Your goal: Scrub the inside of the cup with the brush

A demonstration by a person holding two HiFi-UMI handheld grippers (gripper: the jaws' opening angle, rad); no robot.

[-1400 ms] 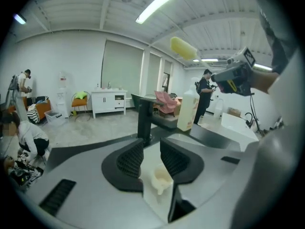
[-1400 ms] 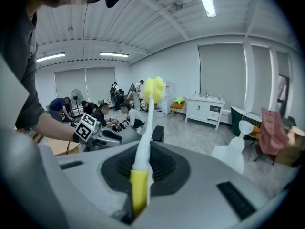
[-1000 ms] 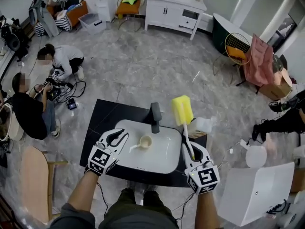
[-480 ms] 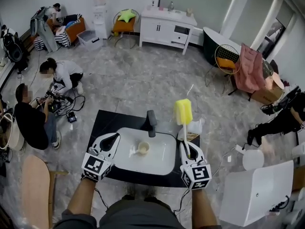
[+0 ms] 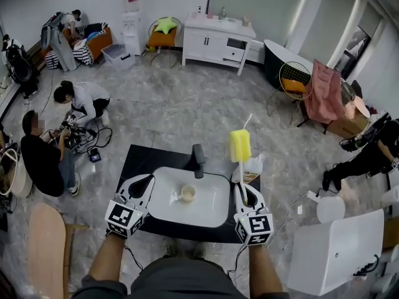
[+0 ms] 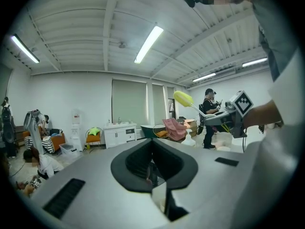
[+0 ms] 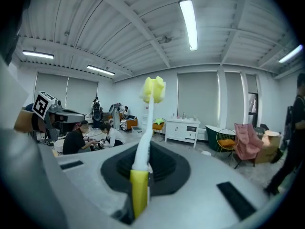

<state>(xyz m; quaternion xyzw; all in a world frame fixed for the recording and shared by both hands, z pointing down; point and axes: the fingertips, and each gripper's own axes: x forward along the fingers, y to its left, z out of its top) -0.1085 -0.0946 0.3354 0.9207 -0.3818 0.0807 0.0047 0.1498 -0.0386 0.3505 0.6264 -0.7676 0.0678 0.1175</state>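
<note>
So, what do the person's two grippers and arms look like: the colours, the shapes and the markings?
The left gripper and the right gripper look alike. Each has a light grey body that narrows toward two jaws lined with black padding. At the hand end, each carries a white cube with black square markers. The forearms are bare, and a dark grey sleeve shows on the left arm.

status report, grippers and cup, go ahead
Left hand-held gripper shut, empty, at left edge of sink. Right hand-held gripper shut on brush, yellow head up. Cup in sink, untouched. Nothing over it.
</note>
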